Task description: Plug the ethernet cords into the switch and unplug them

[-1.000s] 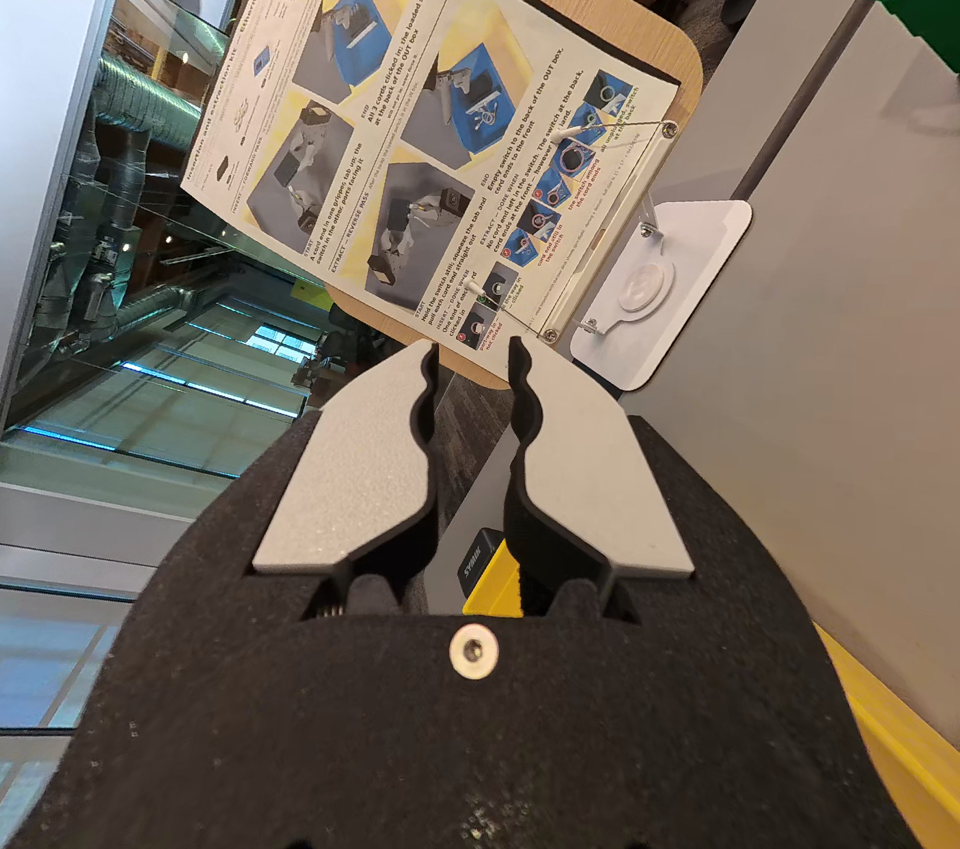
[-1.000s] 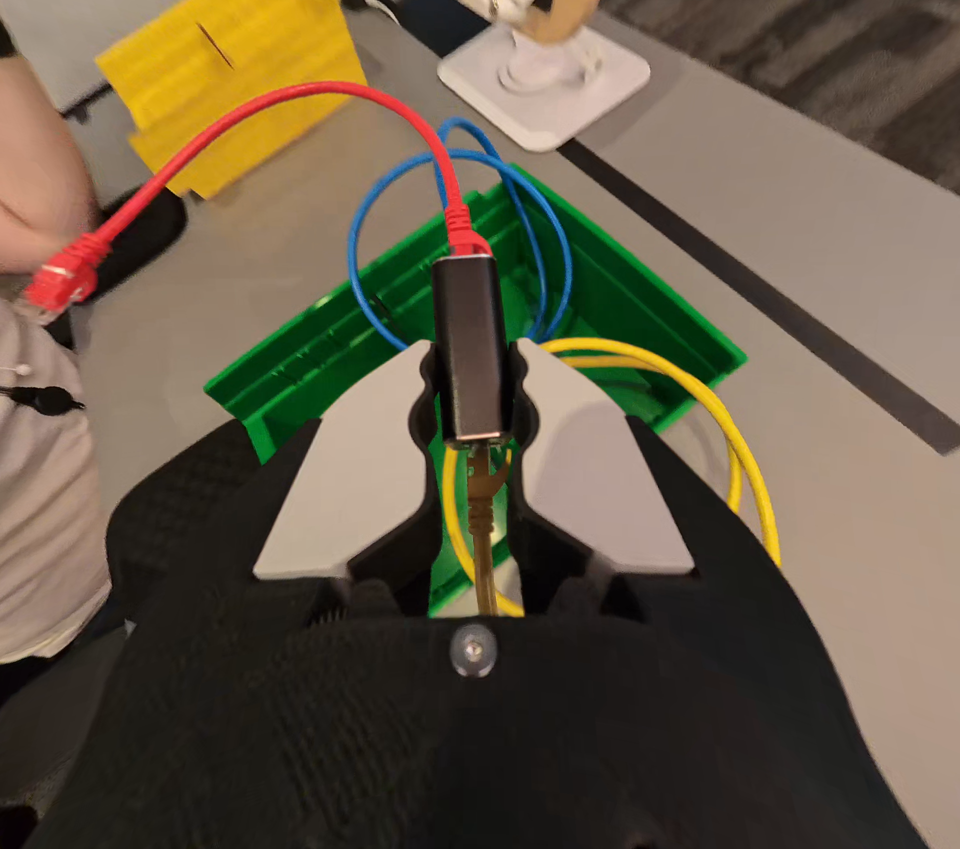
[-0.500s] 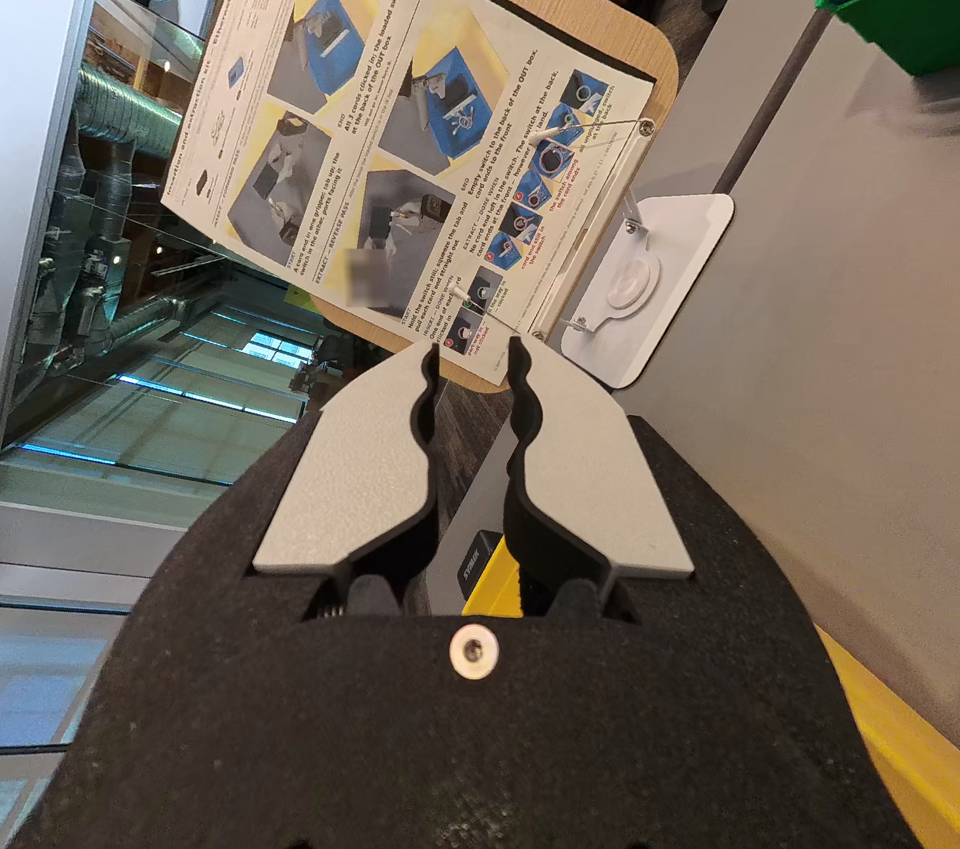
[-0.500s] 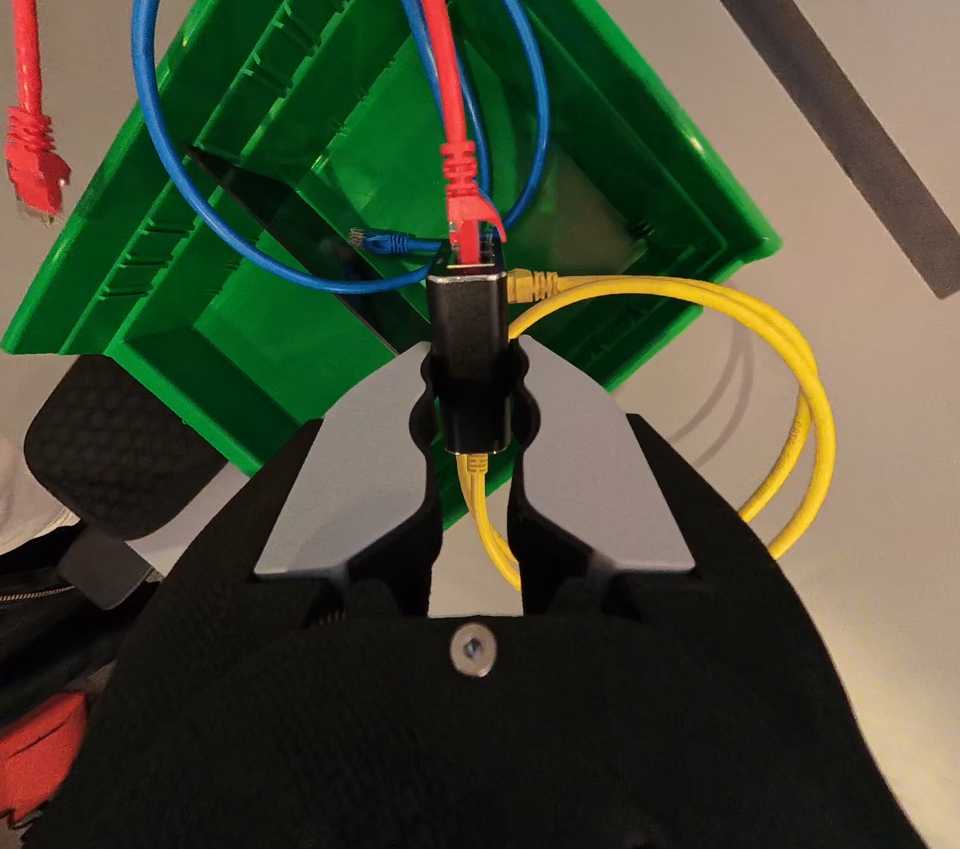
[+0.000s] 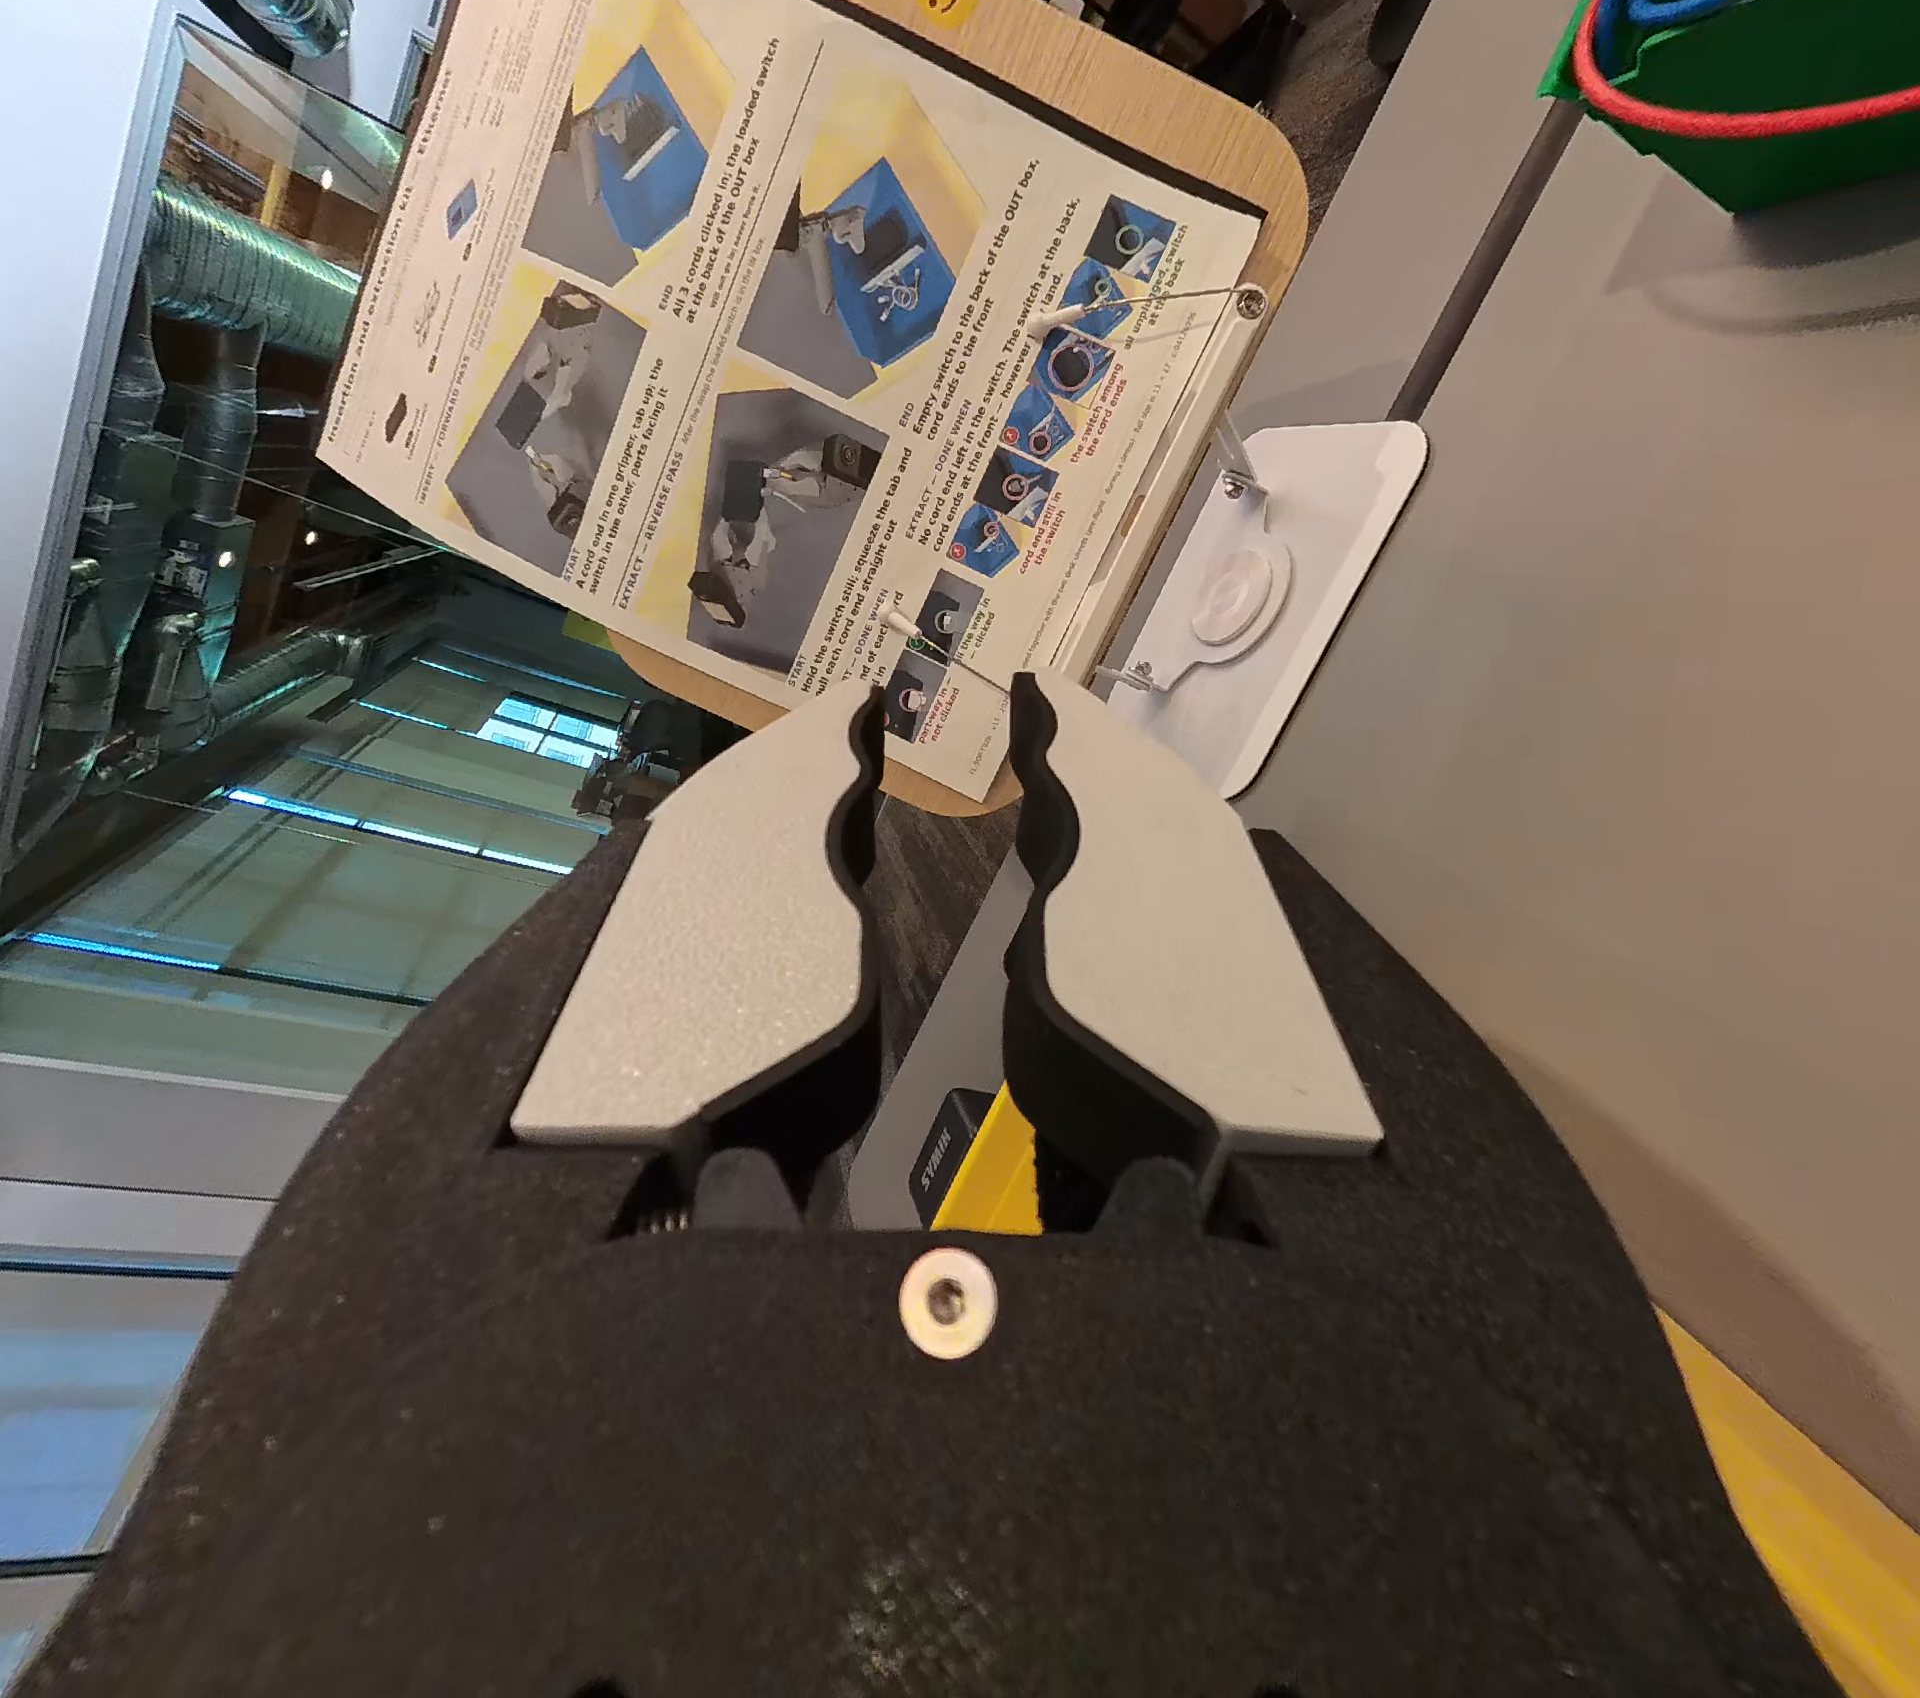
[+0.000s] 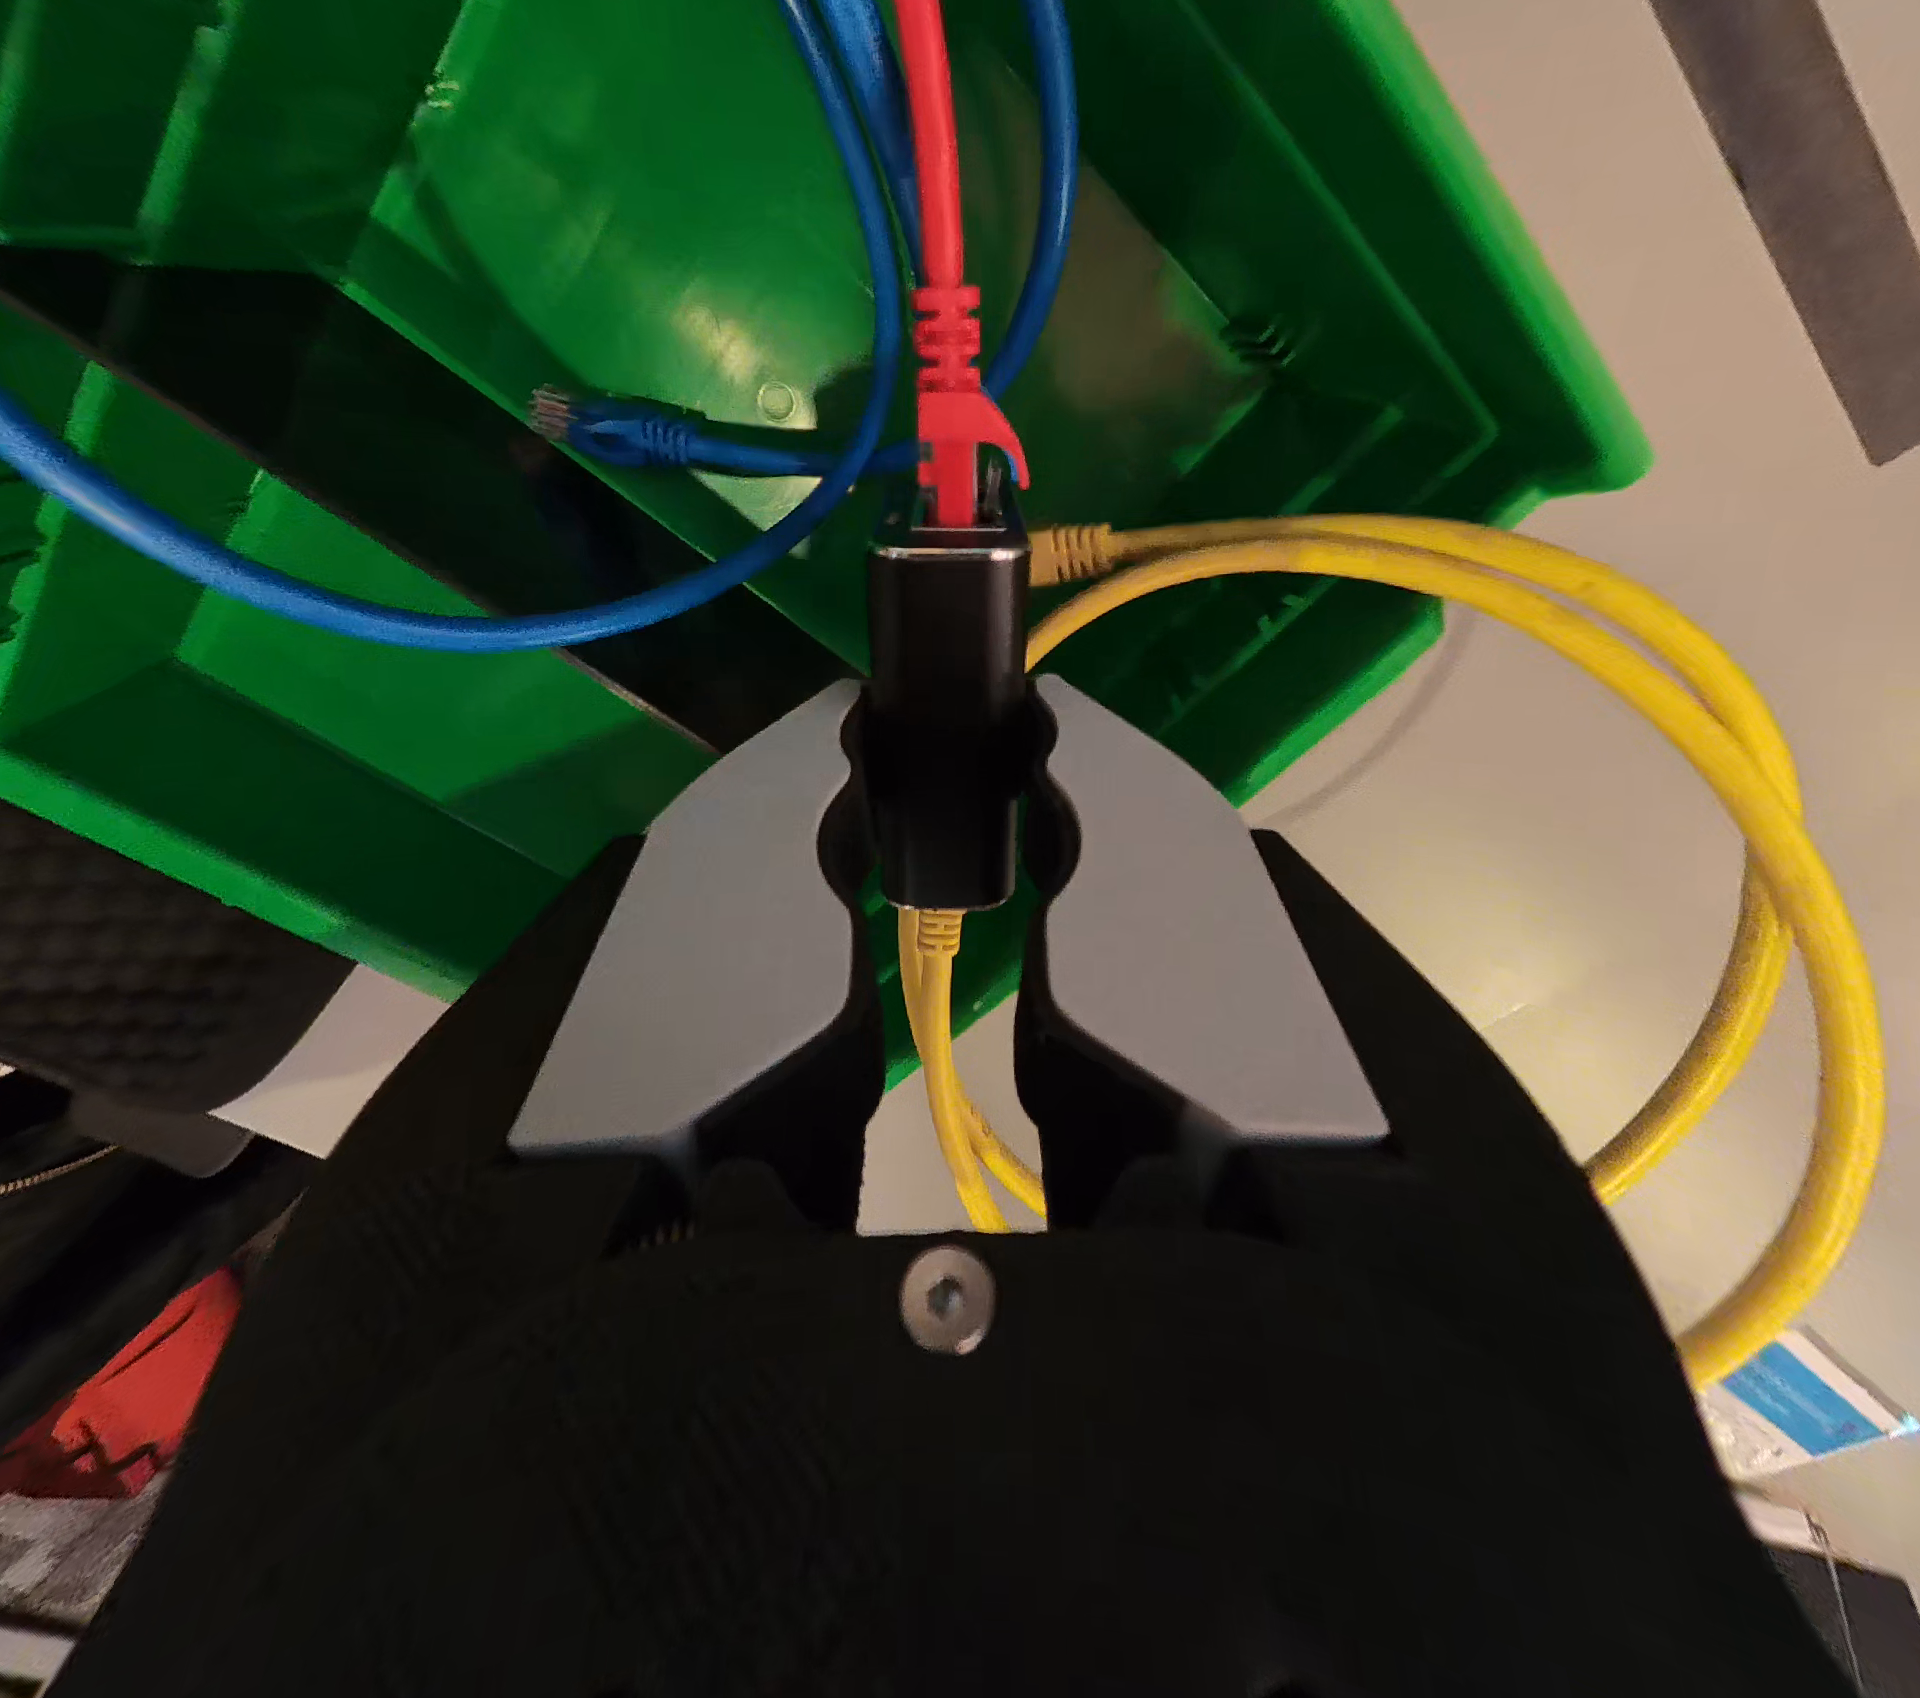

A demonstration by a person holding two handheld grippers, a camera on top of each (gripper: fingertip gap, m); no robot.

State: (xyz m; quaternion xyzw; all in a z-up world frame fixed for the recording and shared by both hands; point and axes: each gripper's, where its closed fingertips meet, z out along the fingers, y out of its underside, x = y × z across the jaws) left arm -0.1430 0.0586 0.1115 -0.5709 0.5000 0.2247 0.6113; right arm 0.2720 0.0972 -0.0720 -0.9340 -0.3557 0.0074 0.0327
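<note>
In the right wrist view my right gripper [image 6: 948, 692] is shut on a small black switch [image 6: 951, 734], held over the green bin [image 6: 1351, 277]. A red cord [image 6: 920, 90] is plugged into the switch's far end. A blue cord [image 6: 831, 90] loops in the bin, with one loose plug [image 6: 597, 433] lying free. A yellow cord [image 6: 1558, 661] loops out to the right; one plug sits at the switch's near end, another beside its far right corner. My left gripper [image 5: 945, 698] is open and empty, facing the instruction board [image 5: 831, 318].
In the left wrist view the board stands on a white base [image 5: 1288, 588] on the grey table [image 5: 1610, 921]. The green bin [image 5: 1787, 121] with blue and red cord loops is at the top right. A yellow bin [image 5: 1808, 1523] lies low right. A dark seam [image 6: 1714, 90] crosses the table. My right fingertips sit around 45 cm from my left ones. The loose plug [image 6: 597, 433] sits 11 cm or so from the ends of my right fingers.
My right gripper has tipped down and dropped closer to the green bin with the switch and its cords. The left view has drifted slightly; the bin's cord loops now show more.
</note>
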